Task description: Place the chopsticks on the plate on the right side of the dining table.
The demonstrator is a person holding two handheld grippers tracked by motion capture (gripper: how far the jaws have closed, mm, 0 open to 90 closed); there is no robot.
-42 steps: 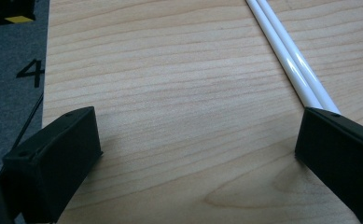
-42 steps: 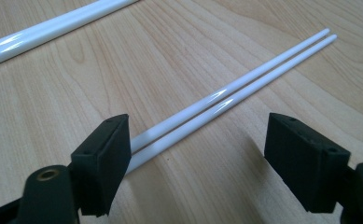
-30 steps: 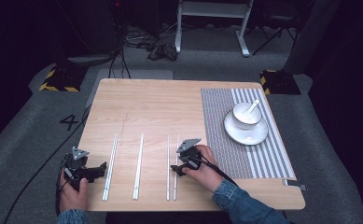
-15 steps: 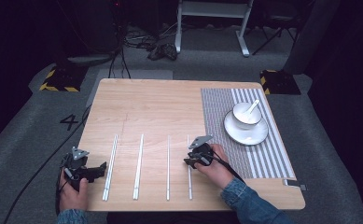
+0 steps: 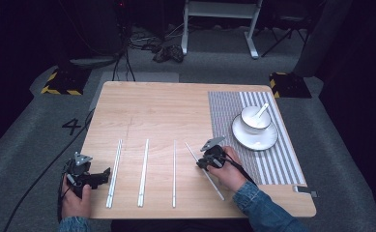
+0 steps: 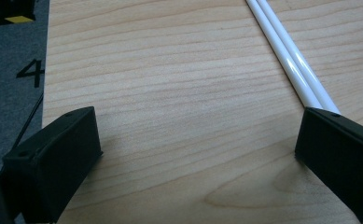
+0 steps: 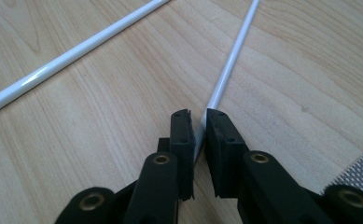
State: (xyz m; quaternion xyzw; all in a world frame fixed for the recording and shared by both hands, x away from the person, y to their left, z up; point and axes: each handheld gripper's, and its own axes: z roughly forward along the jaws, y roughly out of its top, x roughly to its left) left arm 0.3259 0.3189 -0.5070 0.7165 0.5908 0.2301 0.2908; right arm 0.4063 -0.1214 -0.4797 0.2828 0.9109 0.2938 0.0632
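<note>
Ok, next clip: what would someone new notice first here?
Probably the white chopsticks laid in lines along the near edge of the wooden table, with one chopstick lying slanted and pinched in the right gripper, whose jaws have just closed on it. Next, the white cup and saucer on the striped mat at the right, while the left gripper rests open at the near left corner.

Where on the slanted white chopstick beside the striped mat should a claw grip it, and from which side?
Grip the slanted chopstick mid-shaft from above, jaws across its width: it lies flat, thin and round. The right claw is shut on it there. Bare table flanks it on both sides.
</note>
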